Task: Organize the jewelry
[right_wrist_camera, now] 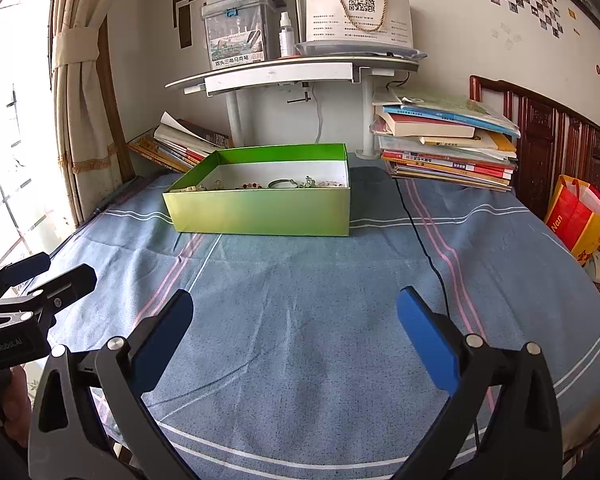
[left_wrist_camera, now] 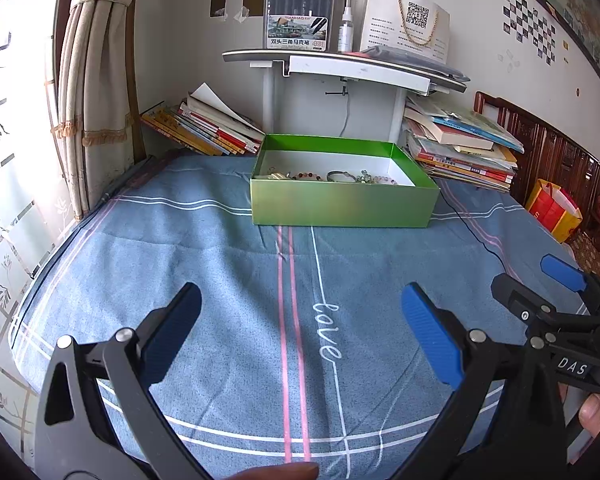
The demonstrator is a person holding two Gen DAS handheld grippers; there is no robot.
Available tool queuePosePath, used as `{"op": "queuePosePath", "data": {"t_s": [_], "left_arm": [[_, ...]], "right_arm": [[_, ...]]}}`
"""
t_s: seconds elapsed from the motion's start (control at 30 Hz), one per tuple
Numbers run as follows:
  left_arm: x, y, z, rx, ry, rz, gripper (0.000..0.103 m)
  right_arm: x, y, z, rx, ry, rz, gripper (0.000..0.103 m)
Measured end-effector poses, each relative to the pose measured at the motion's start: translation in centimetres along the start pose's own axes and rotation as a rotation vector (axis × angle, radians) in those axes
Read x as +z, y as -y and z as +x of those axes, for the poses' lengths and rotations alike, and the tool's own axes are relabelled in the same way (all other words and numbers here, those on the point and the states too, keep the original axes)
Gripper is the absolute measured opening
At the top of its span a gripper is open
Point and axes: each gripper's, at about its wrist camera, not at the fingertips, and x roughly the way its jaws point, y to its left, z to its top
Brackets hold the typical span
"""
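Observation:
A green open box stands on the blue cloth-covered table, far from both grippers; it also shows in the right wrist view. Several bead bracelets and other jewelry lie inside along its near wall, also seen in the right wrist view. My left gripper is open and empty above the cloth. My right gripper is open and empty too, and it shows at the right edge of the left wrist view. The left gripper shows at the left edge of the right wrist view.
Stacks of books lie behind the box at right and more books at left. A small white shelf carries a marker case and a paper bag. A black cable crosses the cloth. A red-yellow bag stands at right.

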Motion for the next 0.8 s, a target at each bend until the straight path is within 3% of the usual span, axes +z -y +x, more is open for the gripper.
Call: {"op": "queuePosePath", "data": {"t_s": [0.8], "left_arm": [[0.05,0.25,-0.18,0.002,0.005,0.008,0.099]], "right_arm": [[0.18,0.15,-0.22,0.001,0.008,0.009,0.1]]}}
